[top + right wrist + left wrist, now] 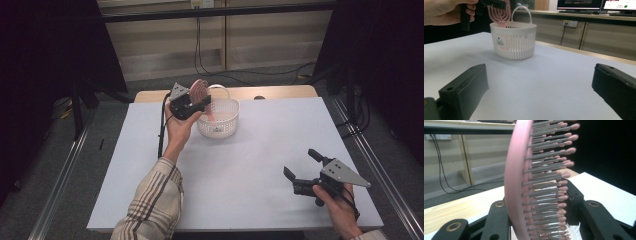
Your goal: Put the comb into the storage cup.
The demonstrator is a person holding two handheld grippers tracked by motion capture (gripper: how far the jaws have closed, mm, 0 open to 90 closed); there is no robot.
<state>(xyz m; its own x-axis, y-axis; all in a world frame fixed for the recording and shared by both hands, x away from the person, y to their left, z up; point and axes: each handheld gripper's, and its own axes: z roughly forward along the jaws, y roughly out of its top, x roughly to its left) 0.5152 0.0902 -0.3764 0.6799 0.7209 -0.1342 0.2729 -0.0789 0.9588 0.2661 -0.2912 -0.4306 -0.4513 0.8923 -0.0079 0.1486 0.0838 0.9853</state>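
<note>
Nearest the high camera, a plaid sleeve (152, 205) comes in from the bottom edge and reaches forward across a pale grey desk (240, 165). At its end, a hand holds the left gripper (192, 105) raised over the far part of the desk. Its fingers pinch a pink hairbrush (199, 91) by the round head. In the left gripper view, the brush's pink back and rows of grey bristles with pink tips (544, 182) stand upright between the two black fingers (499, 220), which press against it from both sides. The brush handle points down into a white slotted basket (220, 120) with a hoop handle, which stands on the desk just beside that gripper.

At the near right corner of the desk, another hand holds the right gripper (302, 167) low over the surface, well apart from the basket. Its fingers (464, 87) are spread wide with nothing between them, and they point toward the basket (514, 41) and the hairbrush (500, 12) above it.
</note>
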